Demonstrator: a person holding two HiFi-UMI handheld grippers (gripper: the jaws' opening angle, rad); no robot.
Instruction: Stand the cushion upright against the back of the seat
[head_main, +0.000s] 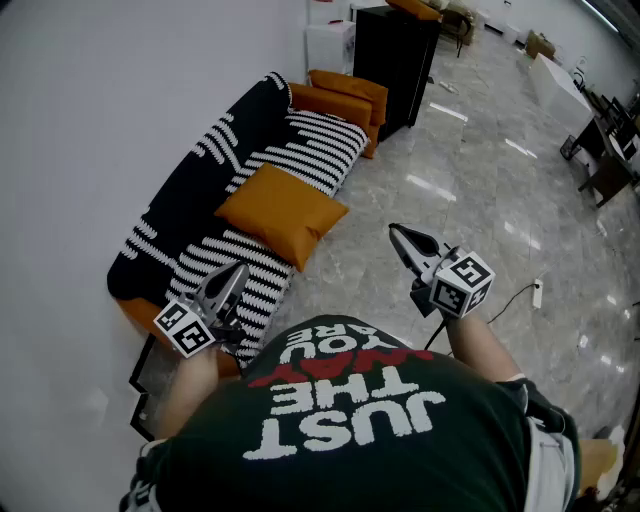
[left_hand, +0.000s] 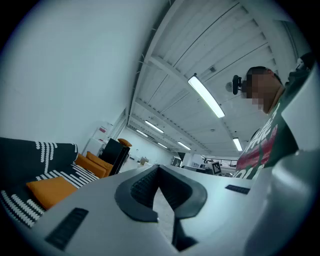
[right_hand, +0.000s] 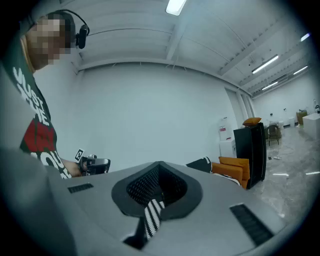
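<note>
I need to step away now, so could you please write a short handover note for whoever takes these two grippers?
Left gripper: shut, empty, held by the near end of the sofa seat.
Right gripper: shut, empty, held over the floor.
Orange cushion: lies flat on the striped seat about midway along, not leaning on the backrest.
Done: nothing yet; the cushion is untouched.
Left: move in, open a gripper, grip the cushion and stand it upright against the backrest.
</note>
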